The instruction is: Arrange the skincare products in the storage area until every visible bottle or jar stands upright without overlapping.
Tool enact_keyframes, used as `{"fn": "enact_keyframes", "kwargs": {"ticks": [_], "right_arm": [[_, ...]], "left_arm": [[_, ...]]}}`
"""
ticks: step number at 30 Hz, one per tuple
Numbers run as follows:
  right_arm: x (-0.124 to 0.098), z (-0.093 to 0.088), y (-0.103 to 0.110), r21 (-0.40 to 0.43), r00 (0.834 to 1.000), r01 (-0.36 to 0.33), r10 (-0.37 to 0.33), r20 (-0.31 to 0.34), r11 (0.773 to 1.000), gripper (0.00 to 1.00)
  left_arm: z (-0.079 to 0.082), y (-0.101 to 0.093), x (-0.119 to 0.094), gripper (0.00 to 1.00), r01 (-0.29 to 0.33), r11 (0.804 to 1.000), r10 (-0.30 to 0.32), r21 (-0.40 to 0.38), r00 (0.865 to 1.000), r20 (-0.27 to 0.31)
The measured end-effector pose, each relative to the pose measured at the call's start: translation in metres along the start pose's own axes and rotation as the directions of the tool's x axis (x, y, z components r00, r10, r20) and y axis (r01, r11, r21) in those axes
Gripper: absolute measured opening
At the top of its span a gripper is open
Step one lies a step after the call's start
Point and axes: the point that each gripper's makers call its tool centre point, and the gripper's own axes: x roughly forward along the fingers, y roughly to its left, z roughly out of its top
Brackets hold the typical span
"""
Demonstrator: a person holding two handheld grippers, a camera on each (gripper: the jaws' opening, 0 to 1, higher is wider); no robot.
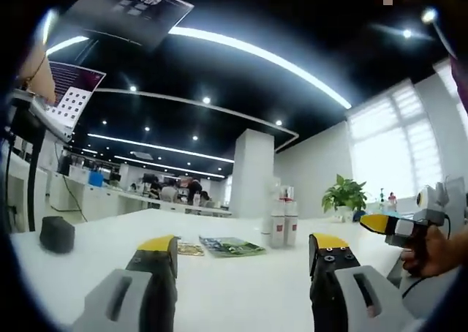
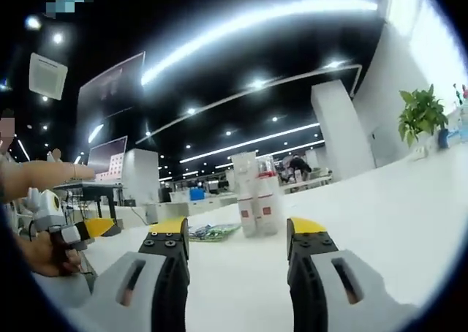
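Your right gripper (image 2: 238,248) faced the skincare bottles (image 2: 257,197) almost dead ahead, standing upright at the centre of the right gripper view, jaws apart and empty; the white table (image 2: 395,222) between lay bare. Your left gripper (image 1: 245,262), jaws likewise apart, saw the same cluster (image 1: 284,219) ahead and right of centre, so the right hand looked the nearer (a judgement only); flat leaflets (image 1: 230,246) lay just left of the bottles, a dark object (image 1: 56,234) sat at the left edge, and a potted plant (image 1: 344,195) stood beyond.
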Motion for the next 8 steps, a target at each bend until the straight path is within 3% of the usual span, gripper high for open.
{"fn": "enact_keyframes", "kwargs": {"ticks": [8], "right_arm": [[0.0011,-0.0017,0.0086,-0.038,1.000,-0.017,0.016,-0.008,0.999,0.56]], "left_arm": [[-0.0024,-0.0009,0.0028,0.76,0.002,1.000,-0.002,-0.004,1.000,-0.005]]}}
